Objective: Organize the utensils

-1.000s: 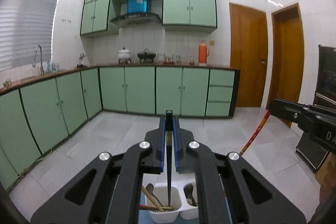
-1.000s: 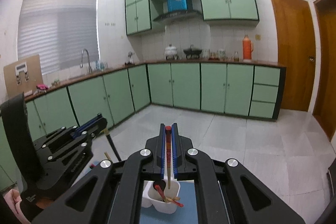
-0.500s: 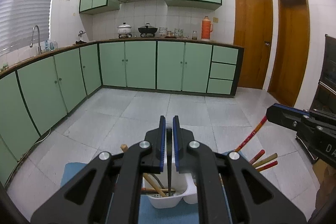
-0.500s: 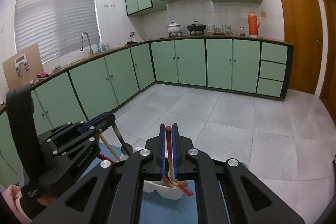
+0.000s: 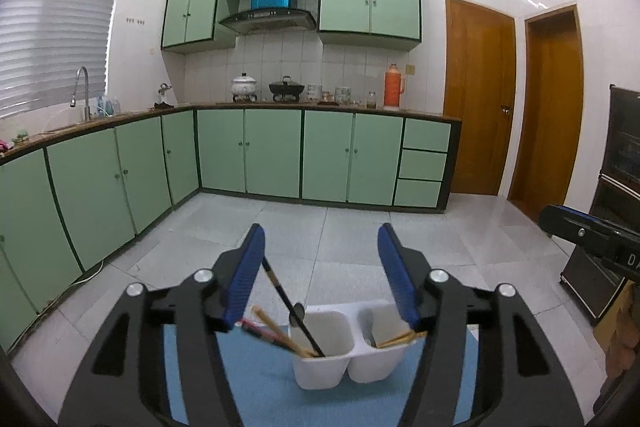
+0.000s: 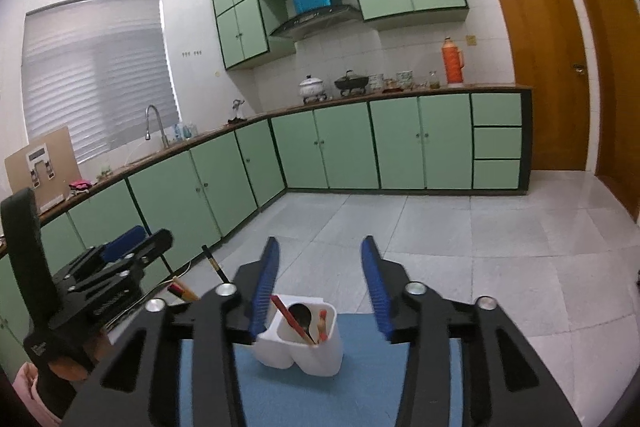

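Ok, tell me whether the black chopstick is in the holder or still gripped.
In. The black chopstick leans in the white holder; the left hand-held gripper, jaws just opened, stands clear of it.

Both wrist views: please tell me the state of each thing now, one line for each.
left gripper: open, jaws just opened, nothing pressed
right gripper: open, jaws just opened, empty
black chopstick: released, leaning in the holder
red chopstick: released, leaning in the holder
white holder: upright on the blue mat
brown doors: shut
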### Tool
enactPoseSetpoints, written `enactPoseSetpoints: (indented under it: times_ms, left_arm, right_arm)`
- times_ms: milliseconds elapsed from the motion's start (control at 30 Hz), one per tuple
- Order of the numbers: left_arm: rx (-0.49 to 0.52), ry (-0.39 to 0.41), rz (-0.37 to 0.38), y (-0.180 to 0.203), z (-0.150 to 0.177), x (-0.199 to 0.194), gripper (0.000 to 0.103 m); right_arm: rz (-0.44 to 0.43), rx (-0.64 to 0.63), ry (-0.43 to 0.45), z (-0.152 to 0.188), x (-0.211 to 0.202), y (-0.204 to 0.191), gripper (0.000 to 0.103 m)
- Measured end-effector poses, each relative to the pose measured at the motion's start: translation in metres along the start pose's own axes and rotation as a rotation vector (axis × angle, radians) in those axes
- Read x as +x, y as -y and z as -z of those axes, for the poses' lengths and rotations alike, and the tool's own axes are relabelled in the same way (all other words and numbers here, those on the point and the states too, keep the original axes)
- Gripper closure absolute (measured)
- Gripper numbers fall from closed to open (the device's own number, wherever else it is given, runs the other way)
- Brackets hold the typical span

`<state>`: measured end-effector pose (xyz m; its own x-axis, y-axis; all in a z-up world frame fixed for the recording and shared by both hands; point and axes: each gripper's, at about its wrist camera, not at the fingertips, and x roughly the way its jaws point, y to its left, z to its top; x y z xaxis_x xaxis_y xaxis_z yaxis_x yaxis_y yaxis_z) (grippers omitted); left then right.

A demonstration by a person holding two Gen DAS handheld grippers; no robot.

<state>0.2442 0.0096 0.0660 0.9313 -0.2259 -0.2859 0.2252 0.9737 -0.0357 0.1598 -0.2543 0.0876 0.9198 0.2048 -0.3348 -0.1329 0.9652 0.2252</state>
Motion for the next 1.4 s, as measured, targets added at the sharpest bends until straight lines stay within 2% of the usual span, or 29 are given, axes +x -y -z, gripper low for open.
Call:
enactPoseSetpoints:
  times_ms: [100,200,300,533,700,967,1400]
  left_arm:
    - [-0.001,0.014,0.005,0.002,0.007,-0.021,0.037]
    - [-0.016,0.018,0.01,0.003,0.018,-0.045,0.026]
    - [-0.018,0.013,0.01,0.006,0.031,-0.067,0.019]
    - [-0.022,-0.014,-0.003,0.007,0.054,-0.105,0.011]
    - [-0.013,-0.026,-0.014,0.01,0.067,-0.13,0.006]
    - [0.011,-0.049,-0.016,0.016,0.077,-0.159,0.006]
    - [0.037,-0.011,-0.026,0.029,0.078,-0.207,0.005]
  right_arm:
    - [-0.018,0.007,0.011,0.011,-0.021,0.0,0.057]
    - [-0.03,0.007,0.018,0.025,-0.041,-0.002,0.047]
    - [-0.036,-0.005,0.015,0.041,-0.06,-0.008,0.037]
    - [-0.029,-0.022,0.001,0.07,-0.092,-0.027,0.018]
    - [-0.026,-0.014,-0.009,0.087,-0.109,-0.036,0.013]
    - [-0.034,-0.052,-0.014,0.101,-0.128,-0.055,0.01]
    - [-0.057,-0.111,0.041,0.102,-0.167,-0.075,0.007]
